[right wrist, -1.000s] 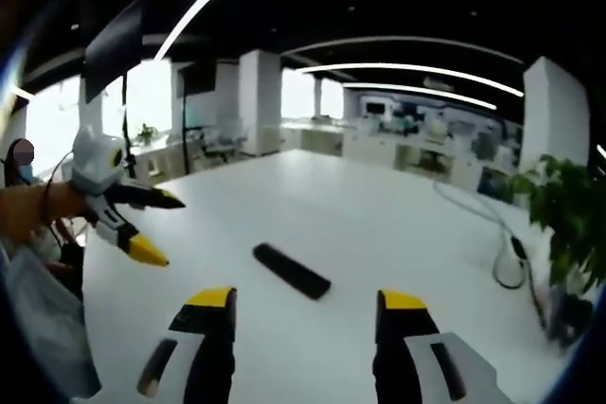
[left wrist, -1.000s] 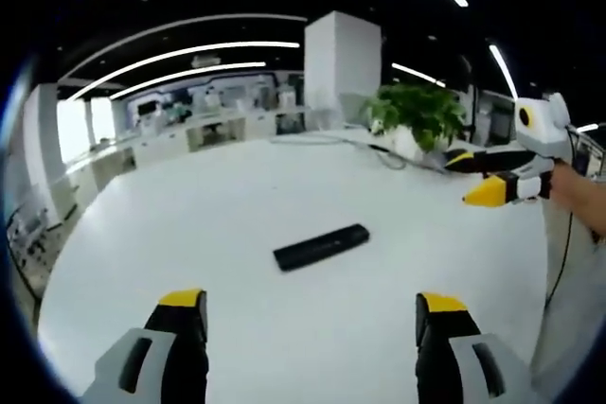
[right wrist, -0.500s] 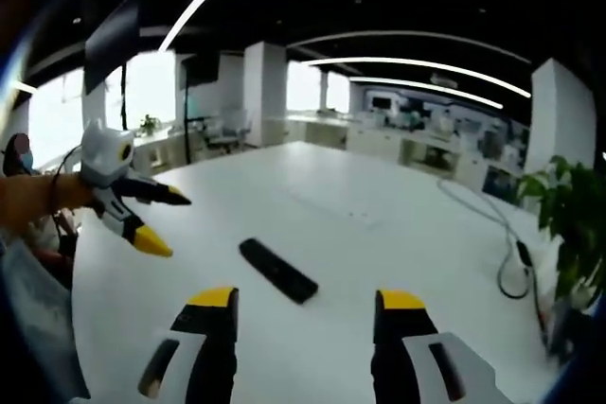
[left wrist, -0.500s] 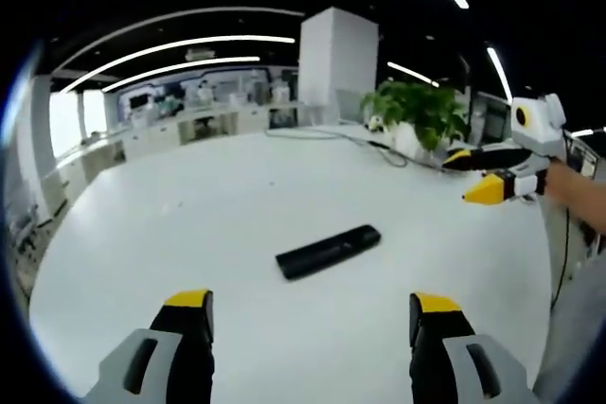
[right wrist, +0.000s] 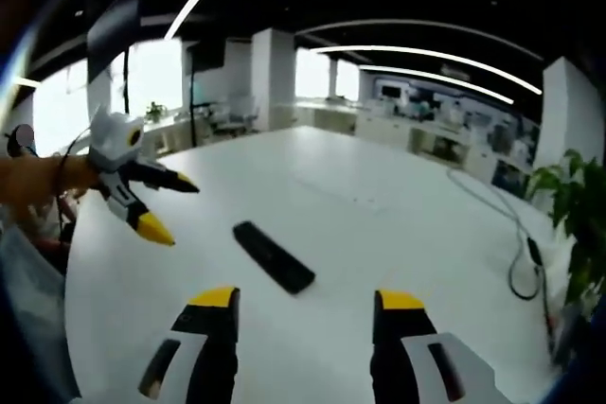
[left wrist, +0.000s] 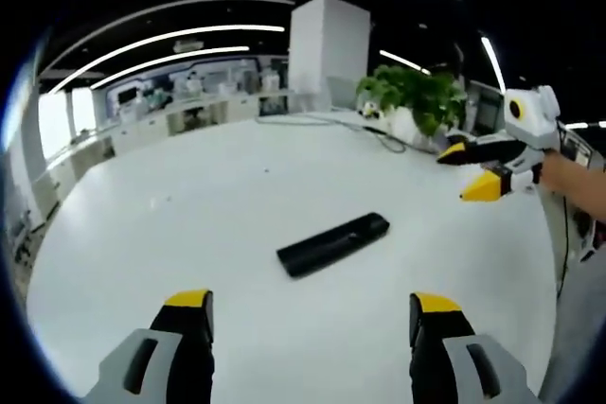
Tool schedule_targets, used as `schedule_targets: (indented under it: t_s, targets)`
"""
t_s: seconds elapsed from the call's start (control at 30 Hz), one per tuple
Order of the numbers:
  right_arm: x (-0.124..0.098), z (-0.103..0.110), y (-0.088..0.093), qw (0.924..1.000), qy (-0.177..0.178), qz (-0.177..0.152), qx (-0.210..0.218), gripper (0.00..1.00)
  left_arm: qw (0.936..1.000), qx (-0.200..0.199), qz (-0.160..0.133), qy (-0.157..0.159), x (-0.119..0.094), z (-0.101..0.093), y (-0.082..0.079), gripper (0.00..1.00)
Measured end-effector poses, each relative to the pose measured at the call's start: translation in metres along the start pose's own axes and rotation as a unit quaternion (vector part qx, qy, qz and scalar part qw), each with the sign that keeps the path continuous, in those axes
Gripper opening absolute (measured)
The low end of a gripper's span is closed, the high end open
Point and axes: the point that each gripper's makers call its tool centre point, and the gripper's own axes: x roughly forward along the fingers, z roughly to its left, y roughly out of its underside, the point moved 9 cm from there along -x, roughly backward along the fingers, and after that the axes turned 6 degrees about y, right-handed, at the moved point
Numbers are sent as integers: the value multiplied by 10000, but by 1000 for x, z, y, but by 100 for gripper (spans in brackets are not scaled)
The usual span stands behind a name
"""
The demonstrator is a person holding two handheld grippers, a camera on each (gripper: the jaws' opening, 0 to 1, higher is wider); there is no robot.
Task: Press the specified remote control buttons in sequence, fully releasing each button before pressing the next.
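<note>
1. A big white table [left wrist: 142, 262] is spread across both views, with an open-plan office seen behind it, lit by long curved ceiling strips.
2. A leafy green plant [left wrist: 412, 101] is parked at the far edge of the table in the left gripper view; it's also caught at the right side of the right gripper view [right wrist: 578, 210].
3. A dark cable [right wrist: 521, 257] is looped on the tabletop near that plant.
4. The left gripper [left wrist: 308, 314] is held above the table with its yellow-tipped jaws spread wide apart and nothing between them. From the right gripper view it's seen off to the left [right wrist: 175, 205], jaws parted there too, gripped by a person's hand.
5. The right gripper [right wrist: 308, 305] is likewise spread wide, nothing held. In the left gripper view it's spotted at the right [left wrist: 469, 172], hovering above the table, clear of everything.
6. The black remote control [left wrist: 333, 244] is lying flat on the bare tabletop, ahead of both sets of jaws and touched by neither. In the right gripper view [right wrist: 273, 256] it's angled diagonally, between the two grippers. Buttons are too small to be made out.
</note>
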Motion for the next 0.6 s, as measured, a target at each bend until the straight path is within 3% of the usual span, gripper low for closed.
schedule_targets:
  t_s: [0.6]
  targets:
    - [28,-7,8,9988,-348,284,-205,52,9985,268,382,292,25,23,2,86]
